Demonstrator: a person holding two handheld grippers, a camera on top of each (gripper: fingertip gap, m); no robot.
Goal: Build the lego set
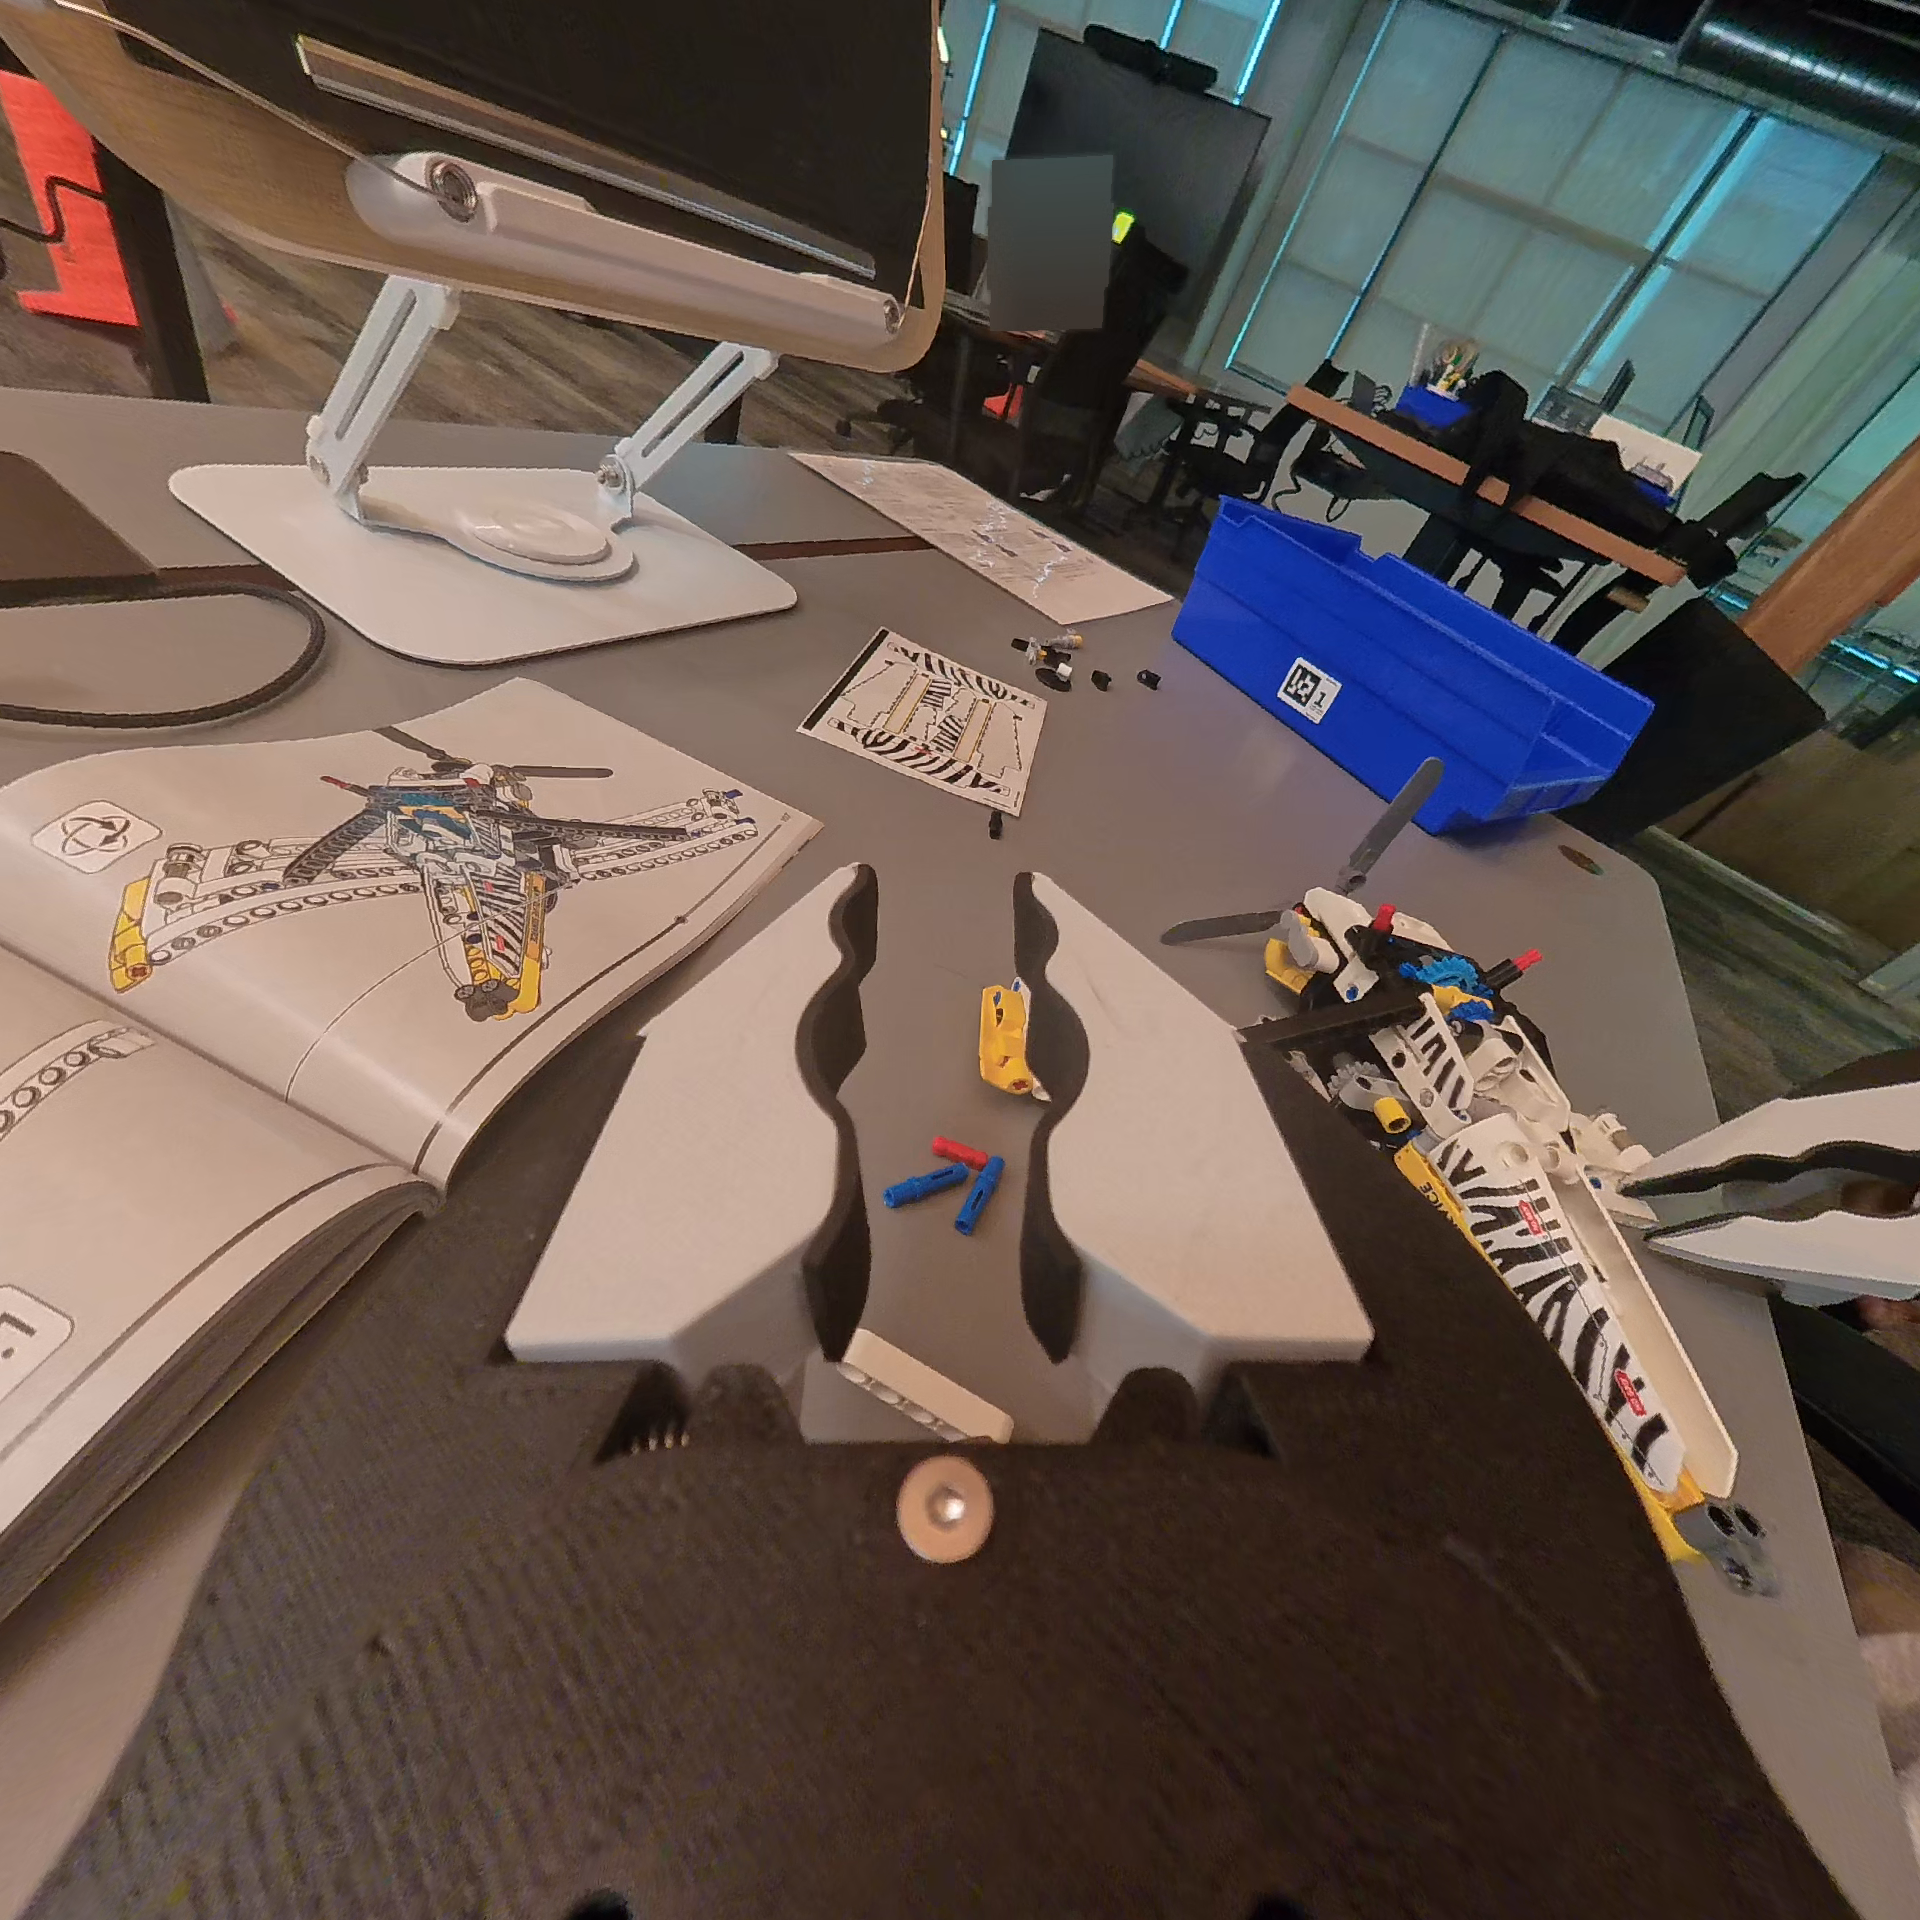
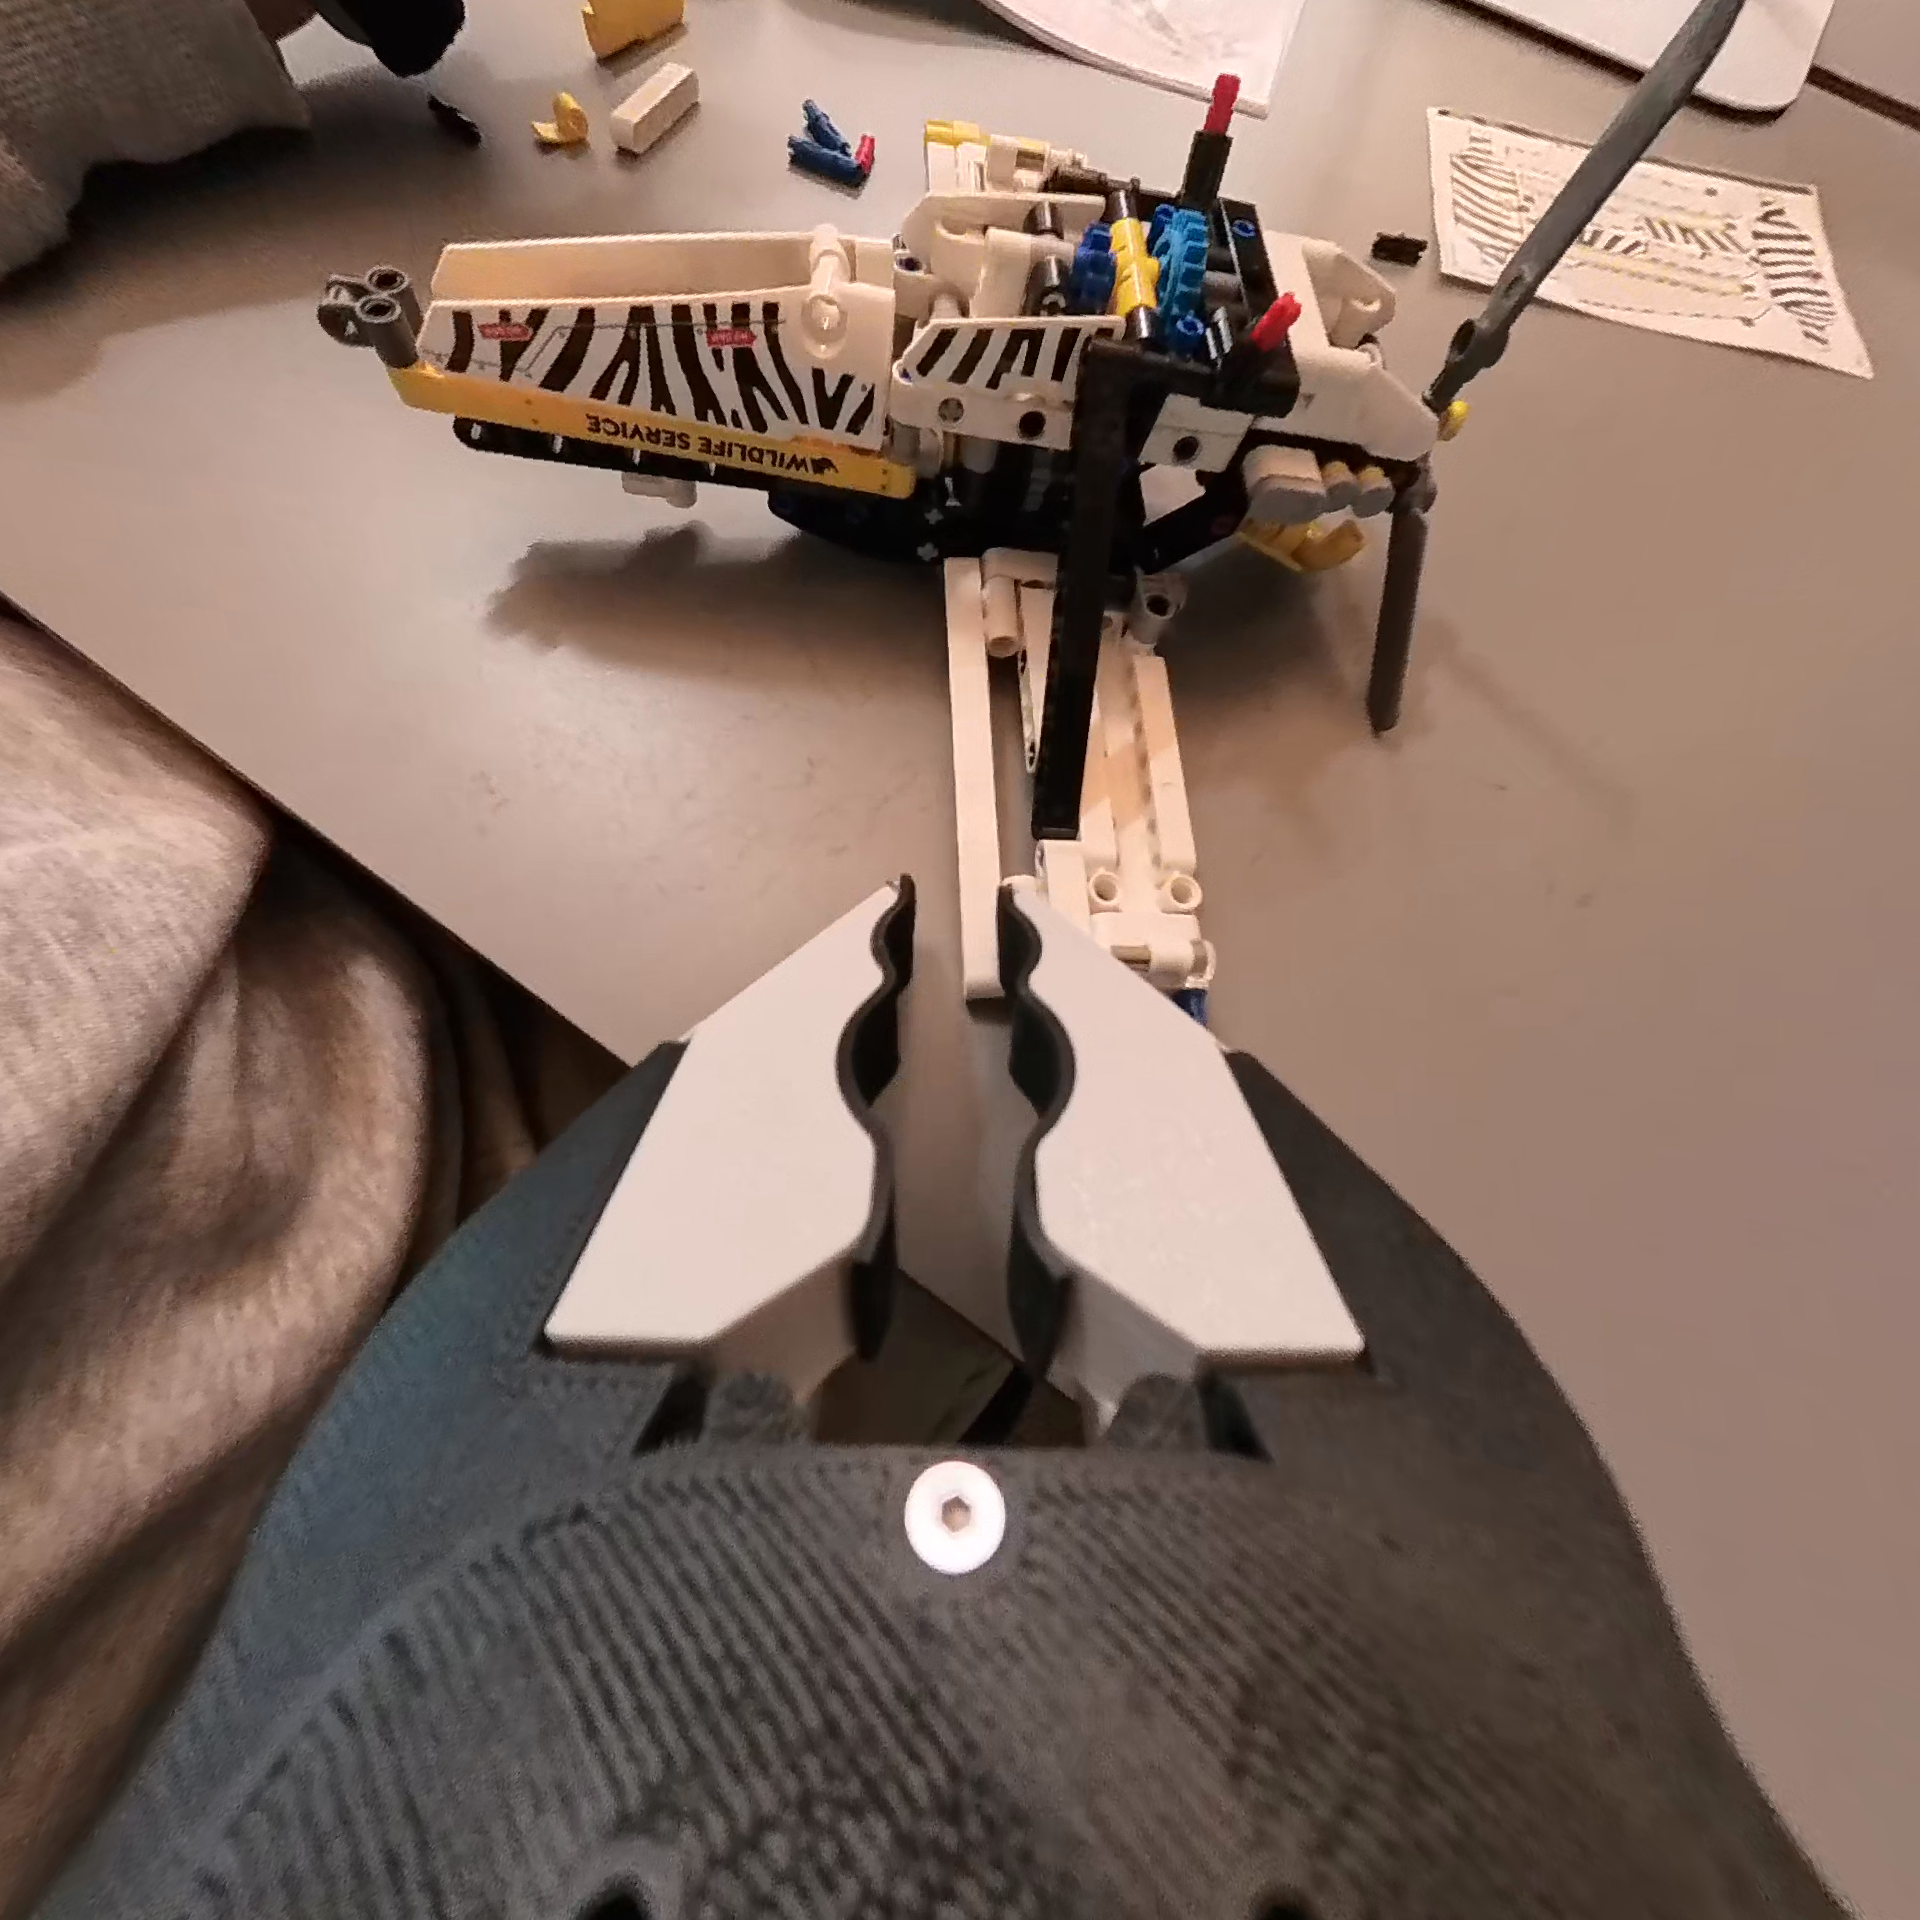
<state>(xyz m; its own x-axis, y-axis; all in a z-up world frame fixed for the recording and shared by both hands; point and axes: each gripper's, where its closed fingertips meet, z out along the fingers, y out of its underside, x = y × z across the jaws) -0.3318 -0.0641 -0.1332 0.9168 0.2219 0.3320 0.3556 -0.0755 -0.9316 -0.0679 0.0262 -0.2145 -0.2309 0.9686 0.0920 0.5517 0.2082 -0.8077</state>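
The partly built zebra-striped lego plane [image 1: 1496, 1122] lies on the grey table [image 1: 1195, 790] to the right of my left gripper [image 1: 943, 894]. The left gripper is open and empty. Between its fingers on the table lie a yellow piece [image 1: 1003, 1039], blue and red pins [image 1: 945, 1179] and a white beam [image 1: 920, 1392]. In the right wrist view the plane [image 2: 831, 364] lies ahead. My right gripper [image 2: 956, 899] is closed around the end of the plane's white wing beam [image 2: 977, 779] at the table's near edge. The right gripper also shows in the left wrist view [image 1: 1766, 1174].
An open instruction booklet [image 1: 364, 883] lies at the left. Behind it are a white laptop stand [image 1: 468, 540], a sticker sheet [image 1: 930, 717], small black pieces [image 1: 1070, 660] and a blue bin [image 1: 1403, 675]. A beige sleeve [image 2: 156, 1039] fills the right wrist view's left side. Across from one pair of fingers to the other is roughly 30 cm.
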